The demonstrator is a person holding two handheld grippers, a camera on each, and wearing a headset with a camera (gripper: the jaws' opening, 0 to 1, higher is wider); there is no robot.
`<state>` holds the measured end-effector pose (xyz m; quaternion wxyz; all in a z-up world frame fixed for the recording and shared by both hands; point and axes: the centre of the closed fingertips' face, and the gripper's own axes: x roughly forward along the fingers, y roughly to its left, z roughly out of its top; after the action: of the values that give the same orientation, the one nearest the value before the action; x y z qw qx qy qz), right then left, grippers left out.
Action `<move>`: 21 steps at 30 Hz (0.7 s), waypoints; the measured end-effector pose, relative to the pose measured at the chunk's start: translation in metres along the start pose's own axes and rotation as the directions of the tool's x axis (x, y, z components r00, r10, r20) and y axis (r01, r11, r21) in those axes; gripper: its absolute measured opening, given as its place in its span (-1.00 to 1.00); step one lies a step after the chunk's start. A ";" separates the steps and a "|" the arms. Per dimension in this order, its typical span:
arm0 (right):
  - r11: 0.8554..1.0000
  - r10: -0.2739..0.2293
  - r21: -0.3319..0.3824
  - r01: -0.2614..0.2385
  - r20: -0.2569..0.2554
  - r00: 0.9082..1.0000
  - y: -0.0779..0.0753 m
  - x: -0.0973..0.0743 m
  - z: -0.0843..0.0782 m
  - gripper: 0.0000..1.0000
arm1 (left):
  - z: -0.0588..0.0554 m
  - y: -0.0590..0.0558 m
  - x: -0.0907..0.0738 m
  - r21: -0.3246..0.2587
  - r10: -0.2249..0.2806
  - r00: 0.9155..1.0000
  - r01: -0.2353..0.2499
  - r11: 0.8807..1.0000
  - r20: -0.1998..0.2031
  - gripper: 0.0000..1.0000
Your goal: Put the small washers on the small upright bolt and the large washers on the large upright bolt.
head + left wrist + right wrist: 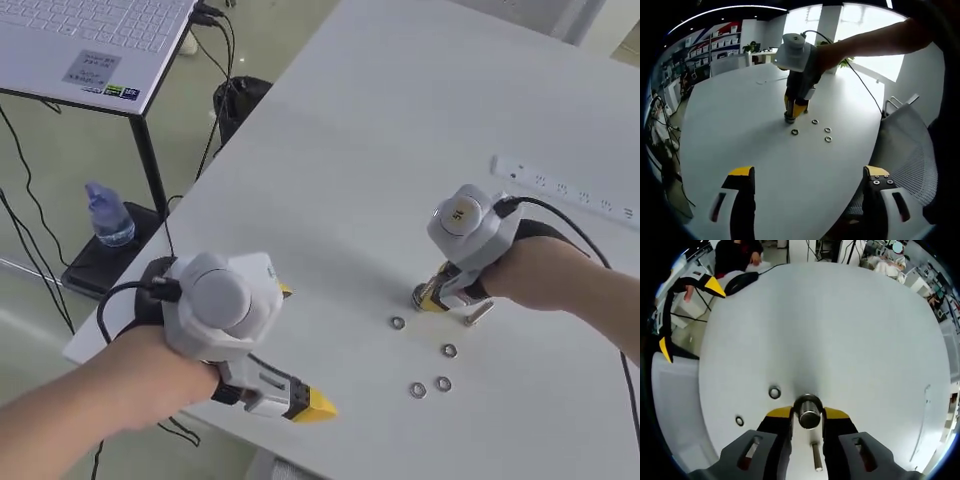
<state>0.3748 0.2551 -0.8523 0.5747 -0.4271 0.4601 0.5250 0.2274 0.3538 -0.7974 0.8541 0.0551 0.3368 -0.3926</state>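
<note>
My right gripper (434,297) (809,416) is shut on the large bolt (809,412) (420,296) (789,118), which stands upright with its base on the white table (400,130). The small bolt (478,313) (815,456) lies on its side just behind it. Several washers (398,323) (449,350) (443,383) lie loose on the table near the bolt; two washers (774,392) (739,420) appear in the right gripper view and several washers (795,132) (827,130) in the left gripper view. My left gripper (302,348) (809,175) hovers open and holds nothing at the near table edge, well short of the washers.
A power strip (570,190) lies on the table behind the right hand. Off the table's left edge stand a laptop (90,40) on a stand, a spray bottle (108,215) and a black bin (240,100). A mesh chair (905,125) sits by the table.
</note>
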 end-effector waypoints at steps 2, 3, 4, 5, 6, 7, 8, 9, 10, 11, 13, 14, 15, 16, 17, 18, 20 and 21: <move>1.000 0.000 -0.005 0.000 -0.003 1.000 0.001 0.001 -0.001 -0.56 | 0.000 0.000 0.000 0.001 -0.001 1.000 0.001 1.000 0.000 0.77; 1.000 -0.004 -0.010 0.004 -0.003 1.000 0.001 0.002 -0.001 -0.56 | 0.000 0.000 0.000 0.001 -0.002 1.000 0.002 1.000 0.002 0.77; 1.000 -0.005 -0.011 0.005 -0.004 1.000 0.001 0.002 -0.001 -0.56 | 0.000 0.000 0.000 0.001 -0.002 1.000 0.002 1.000 0.001 0.77; 1.000 -0.006 -0.013 0.006 -0.007 1.000 0.001 0.003 -0.002 -0.56 | 0.000 0.000 0.000 0.003 -0.002 1.000 0.002 1.000 0.000 0.76; 1.000 -0.005 -0.014 0.005 -0.007 1.000 0.000 0.005 -0.002 -0.56 | 0.000 0.000 0.000 0.002 -0.003 1.000 0.003 1.000 -0.001 0.76; 1.000 -0.008 -0.016 0.008 -0.009 1.000 0.000 0.006 -0.002 -0.56 | 0.000 0.000 0.000 0.000 -0.003 1.000 0.003 1.000 -0.002 0.76; 1.000 -0.009 -0.016 0.008 -0.008 1.000 0.000 0.006 -0.002 -0.56 | 0.000 0.000 0.000 0.001 -0.003 1.000 0.003 1.000 -0.002 0.76; 1.000 -0.009 -0.013 0.009 -0.009 1.000 0.000 0.006 -0.002 -0.56 | 0.000 0.000 0.000 0.001 -0.003 1.000 0.003 1.000 -0.002 0.76; 1.000 -0.009 -0.015 0.009 -0.009 1.000 0.000 0.006 -0.002 -0.56 | 0.000 0.000 0.000 0.002 -0.003 1.000 0.003 1.000 -0.001 0.76; 1.000 -0.010 -0.018 0.009 -0.010 1.000 0.000 0.005 -0.002 -0.56 | 0.001 0.000 0.001 -0.001 -0.003 1.000 0.003 1.000 0.000 0.76; 1.000 -0.010 -0.022 0.010 -0.012 1.000 0.000 0.006 -0.002 -0.55 | 0.001 -0.001 0.001 0.002 -0.004 1.000 0.004 1.000 -0.004 0.75; 1.000 -0.010 -0.022 0.009 -0.013 1.000 0.000 0.006 -0.002 -0.55 | 0.002 -0.001 0.001 0.004 -0.005 1.000 0.005 1.000 -0.004 0.75; 1.000 -0.010 -0.022 0.009 -0.014 1.000 0.000 0.006 -0.002 -0.55 | 0.002 -0.002 0.002 0.005 -0.007 1.000 0.007 1.000 -0.003 0.75; 1.000 -0.009 -0.022 0.008 -0.014 1.000 0.000 0.006 -0.002 -0.55 | 0.002 -0.002 0.002 0.005 -0.008 1.000 0.008 1.000 -0.003 0.75; 1.000 -0.008 -0.021 0.008 -0.014 1.000 -0.001 0.007 -0.002 -0.55 | 0.002 -0.002 0.002 0.005 -0.009 1.000 0.009 1.000 -0.003 0.74; 1.000 -0.007 -0.018 0.007 -0.014 1.000 -0.003 0.008 -0.003 -0.55 | 0.002 -0.002 0.002 0.005 -0.009 1.000 0.009 1.000 -0.003 0.74; 1.000 -0.007 -0.017 0.007 -0.013 1.000 -0.005 0.009 -0.003 -0.54 | 0.002 -0.002 0.002 0.007 -0.010 1.000 0.010 1.000 -0.006 0.74; 1.000 -0.007 -0.017 0.007 -0.013 1.000 -0.005 0.009 -0.003 -0.54 | 0.002 -0.003 0.002 0.006 -0.012 1.000 0.012 1.000 -0.009 0.73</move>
<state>0.3794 0.2537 -0.8617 0.5699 -0.4369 0.4578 0.5242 0.2273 0.3498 -0.7970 0.8500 0.0575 0.3396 -0.3986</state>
